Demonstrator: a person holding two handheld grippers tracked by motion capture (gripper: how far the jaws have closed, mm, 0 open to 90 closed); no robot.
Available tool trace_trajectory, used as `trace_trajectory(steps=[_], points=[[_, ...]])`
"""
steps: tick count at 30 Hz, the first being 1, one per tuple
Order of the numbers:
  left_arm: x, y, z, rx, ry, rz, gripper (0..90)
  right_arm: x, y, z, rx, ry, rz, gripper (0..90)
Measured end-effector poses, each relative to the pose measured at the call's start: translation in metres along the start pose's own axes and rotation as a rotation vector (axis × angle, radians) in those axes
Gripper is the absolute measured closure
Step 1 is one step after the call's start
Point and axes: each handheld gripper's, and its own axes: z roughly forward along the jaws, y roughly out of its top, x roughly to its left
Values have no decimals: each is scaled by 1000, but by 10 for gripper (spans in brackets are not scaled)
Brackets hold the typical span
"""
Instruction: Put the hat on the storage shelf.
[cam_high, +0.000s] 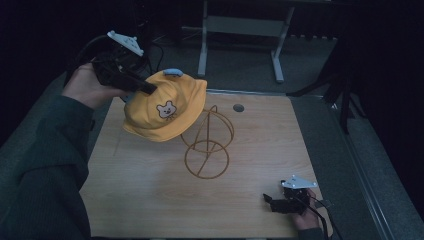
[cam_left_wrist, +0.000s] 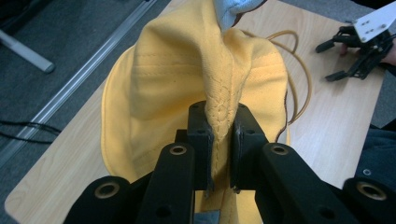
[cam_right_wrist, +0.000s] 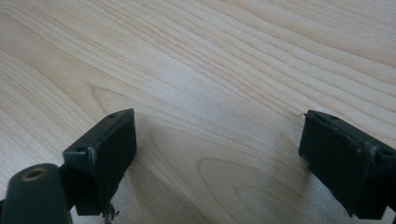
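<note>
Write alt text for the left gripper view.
The left gripper is shut on a pinched fold of a yellow cap, held above a light wooden table. A thin wire stand curves out behind the cap, and the right gripper sits open at the table's far side.

The wire stand (cam_high: 207, 142) rises mid-table (cam_high: 140, 195) with the yellow cap (cam_high: 165, 106) hanging against its upper left, blocking that side, while bare wood lies wide between the stand and the right gripper (cam_high: 268, 201) at the near right corner
</note>
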Motion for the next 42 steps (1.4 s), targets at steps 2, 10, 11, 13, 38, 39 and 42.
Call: trace_trajectory(steps=[2,10,11,13,38,39,42], points=[[-2,4,2,-2,-11,13,805,0,0,0,0,0,0,110],[-7,18,12,-11,-33,35,804,0,0,0,4,-1,1,110],[-7,18,12,-11,-33,35,804,0,0,0,3,-1,-1,111],[-9,21,13,-12,-36,40,804,0,0,0,3,-1,-1,110],[-30,70,86,53,-107,101,775,0,0,-1,4,0,5,110],[-30,70,86,53,-107,101,773,0,0,0,3,0,3,110],[-32,73,99,68,-119,101,760,0,0,0,3,0,3,110]])
